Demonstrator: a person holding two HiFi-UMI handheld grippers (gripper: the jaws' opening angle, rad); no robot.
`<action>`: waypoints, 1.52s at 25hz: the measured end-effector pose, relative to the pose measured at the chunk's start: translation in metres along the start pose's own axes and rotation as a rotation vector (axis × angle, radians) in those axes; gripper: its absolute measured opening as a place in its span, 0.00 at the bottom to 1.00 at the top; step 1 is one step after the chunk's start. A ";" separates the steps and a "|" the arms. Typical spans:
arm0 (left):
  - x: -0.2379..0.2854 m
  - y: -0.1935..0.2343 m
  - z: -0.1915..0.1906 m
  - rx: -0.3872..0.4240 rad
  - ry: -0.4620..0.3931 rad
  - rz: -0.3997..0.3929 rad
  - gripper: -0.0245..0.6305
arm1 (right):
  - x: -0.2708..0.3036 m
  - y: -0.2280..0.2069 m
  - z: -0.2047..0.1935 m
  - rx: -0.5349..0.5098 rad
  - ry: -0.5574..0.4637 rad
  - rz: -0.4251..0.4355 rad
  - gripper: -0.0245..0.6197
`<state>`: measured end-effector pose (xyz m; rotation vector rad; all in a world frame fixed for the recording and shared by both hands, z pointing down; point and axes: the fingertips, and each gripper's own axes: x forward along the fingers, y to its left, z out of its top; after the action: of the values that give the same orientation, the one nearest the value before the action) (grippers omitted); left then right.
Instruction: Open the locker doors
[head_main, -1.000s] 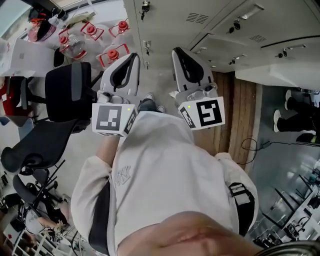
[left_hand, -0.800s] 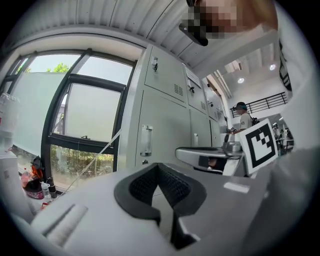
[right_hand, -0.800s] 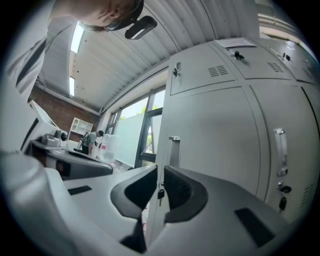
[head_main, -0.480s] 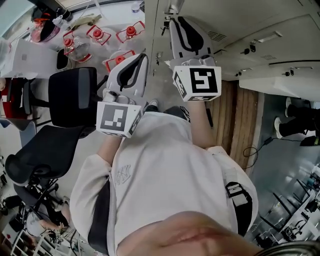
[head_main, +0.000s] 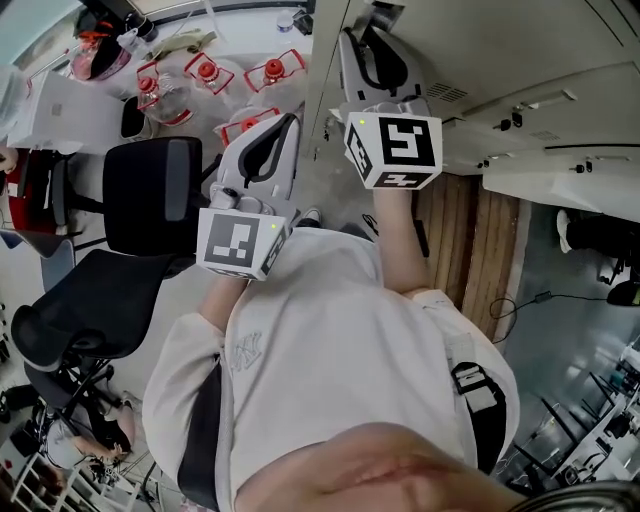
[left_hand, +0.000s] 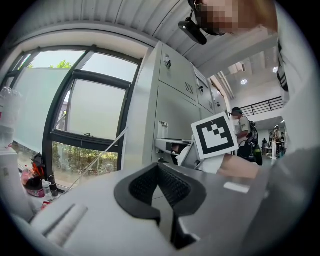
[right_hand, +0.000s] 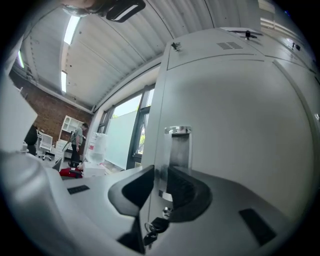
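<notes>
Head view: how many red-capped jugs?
4 jugs: three in a row along the top, left of the lockers; one nearer, just above the left gripper. More may hide behind it.

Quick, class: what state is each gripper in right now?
Left gripper: shut, empty.
Right gripper: open, jaws have just been opening; the locker door has its edge between them, not clamped.

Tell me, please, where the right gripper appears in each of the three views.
Head view: the right gripper is at top centre, above its marker cube.
Left gripper view: it is right of centre, reaching toward the lockers.
Right gripper view: it is at bottom centre; its jaws have just been opening, with the door edge between them.
Shared landmark: the grey lockers.
</notes>
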<state>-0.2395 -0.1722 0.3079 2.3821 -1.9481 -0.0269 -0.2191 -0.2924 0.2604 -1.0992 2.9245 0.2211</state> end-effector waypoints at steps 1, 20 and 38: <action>-0.001 0.001 0.000 0.001 0.000 0.004 0.04 | 0.000 0.001 0.000 0.005 -0.003 0.006 0.12; -0.006 -0.056 -0.001 0.022 0.007 -0.126 0.04 | -0.119 0.033 0.014 0.112 -0.055 0.317 0.13; -0.013 -0.124 0.014 0.037 -0.025 -0.252 0.04 | -0.215 0.004 0.016 0.142 -0.122 0.225 0.14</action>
<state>-0.1214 -0.1359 0.2856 2.6479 -1.6583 -0.0336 -0.0603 -0.1462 0.2580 -0.7117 2.8975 0.0773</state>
